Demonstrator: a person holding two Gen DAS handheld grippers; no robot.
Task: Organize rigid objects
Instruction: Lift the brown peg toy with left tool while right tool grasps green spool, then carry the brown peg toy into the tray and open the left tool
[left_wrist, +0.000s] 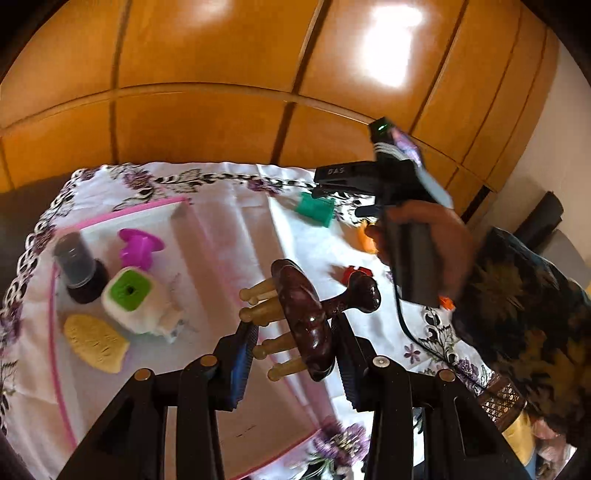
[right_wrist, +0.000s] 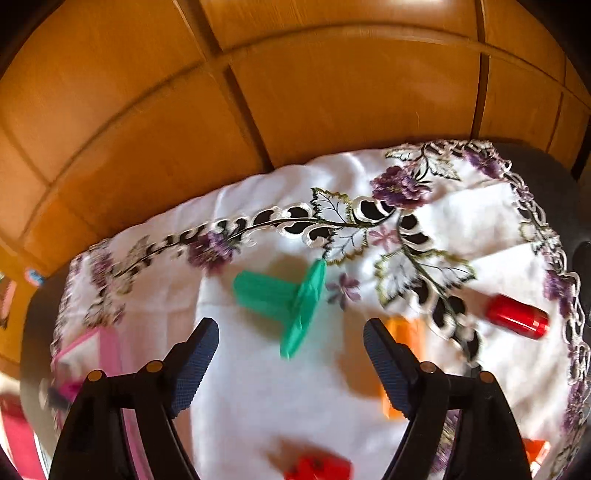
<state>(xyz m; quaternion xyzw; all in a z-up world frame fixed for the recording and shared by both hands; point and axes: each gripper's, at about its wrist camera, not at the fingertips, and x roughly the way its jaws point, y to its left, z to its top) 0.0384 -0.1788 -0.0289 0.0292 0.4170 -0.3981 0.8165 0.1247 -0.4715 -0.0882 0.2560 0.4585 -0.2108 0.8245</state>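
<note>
1. Left claw (left_wrist: 293, 345) is clamped on a dark brown wooden massager (left_wrist: 308, 321), the kind with pale wooden pegs sticking out one side and a knobby handle on the other. It's up in the air over the bench (left_wrist: 236, 221), which has a white cloth with purple flower embroidery.
2. Off to the left there's a pink-rimmed tray (left_wrist: 177, 206) on the cloth. Inside it: a dark jar (left_wrist: 79, 269), a purple plastic piece (left_wrist: 140, 247), a white cube with a green top (left_wrist: 129, 295) and a yellow oval thing (left_wrist: 94, 343), all bunched close together.
3. Right claw (right_wrist: 291, 363) is spread wide, gripping nothing, hanging just above a green spool-shaped piece (right_wrist: 284, 302) lying on its side.
4. An orange piece (right_wrist: 402, 354) sits partly behind the right finger, with a red cylinder (right_wrist: 517, 321) farther right.
</note>
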